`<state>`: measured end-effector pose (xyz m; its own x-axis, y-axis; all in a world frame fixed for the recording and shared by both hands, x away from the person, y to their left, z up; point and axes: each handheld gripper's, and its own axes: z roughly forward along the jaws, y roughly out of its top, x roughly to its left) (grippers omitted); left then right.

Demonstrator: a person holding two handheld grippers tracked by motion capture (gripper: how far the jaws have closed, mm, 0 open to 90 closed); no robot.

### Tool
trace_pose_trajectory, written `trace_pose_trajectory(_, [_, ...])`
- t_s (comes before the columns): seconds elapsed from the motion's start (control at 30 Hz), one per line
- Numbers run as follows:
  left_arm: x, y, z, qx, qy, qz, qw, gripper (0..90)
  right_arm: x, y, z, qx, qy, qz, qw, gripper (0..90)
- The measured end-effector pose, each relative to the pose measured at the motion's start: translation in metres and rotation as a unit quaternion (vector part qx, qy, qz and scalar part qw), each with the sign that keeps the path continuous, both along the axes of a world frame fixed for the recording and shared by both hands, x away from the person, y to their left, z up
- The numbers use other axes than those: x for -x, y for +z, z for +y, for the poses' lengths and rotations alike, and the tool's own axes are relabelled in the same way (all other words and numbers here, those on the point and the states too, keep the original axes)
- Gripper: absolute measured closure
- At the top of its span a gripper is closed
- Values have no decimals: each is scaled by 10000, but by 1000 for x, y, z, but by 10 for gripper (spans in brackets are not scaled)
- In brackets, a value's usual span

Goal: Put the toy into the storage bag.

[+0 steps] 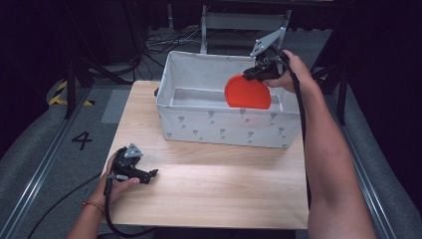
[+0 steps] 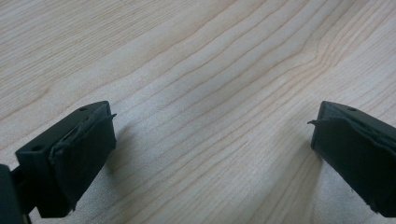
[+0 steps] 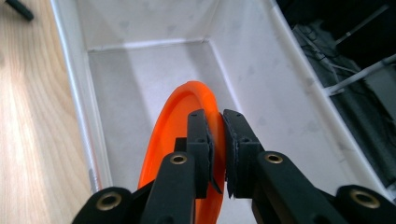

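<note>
I read the job in hand as putting the flat round orange plastic plate (image 1: 247, 93) into the white fabric storage bin with small grey printed marks (image 1: 219, 127), and I take that bin as my landmark throughout; the bin stands on the pale wooden desk (image 1: 214, 189), toward its far edge.

My right gripper (image 1: 251, 74) hangs over the bin's right end, its fingers (image 3: 201, 140) pinched tight on the plate's rim; in the right gripper view the plate stands on edge between them, tilted rather than flat, with the bin's bare grey floor (image 3: 140, 93) below it; from the high view the plate looks to sit partly inside the bin's walls; whether its lower edge touches the floor I cannot tell.

My left gripper (image 1: 149, 175) rests low on the desk, well in front of the bin's left corner; its fingers (image 2: 74, 158) stand wide apart with only bare wood between them; it has no part in this step.

So I judge the carry as nearly done: the plate is at the bin and inside its opening; what is left is to lower it the rest of the way, spread the right fingers so it drops or lies down, and draw that hand clear of the rim.
</note>
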<state>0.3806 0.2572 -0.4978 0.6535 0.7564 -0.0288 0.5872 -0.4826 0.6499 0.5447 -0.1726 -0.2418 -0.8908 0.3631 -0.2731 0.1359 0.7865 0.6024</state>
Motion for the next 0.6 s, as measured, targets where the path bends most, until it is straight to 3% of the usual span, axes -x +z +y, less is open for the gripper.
trace_pose_trajectory(0.27, [0, 0, 0, -9, -2, -2, 10000, 2, -2, -24, 8, 369, 255, 297, 9986, 818])
trace_pose_trajectory(0.33, [0, 0, 0, -11, -6, -8, 10000, 2, -1, -30, 10, 517, 266, 360, 9977, 818])
trace_pose_trajectory(0.53, [0, 0, 0, -3, 7, 5, 10000, 1, 1, -40, 8, 608, 295, 502, 9965, 818])
trace_pose_trajectory(0.6, [0, 0, 0, -3, 6, 2, 10000, 1, 1, -46, 7, 764, 258, 578, 9951, 818])
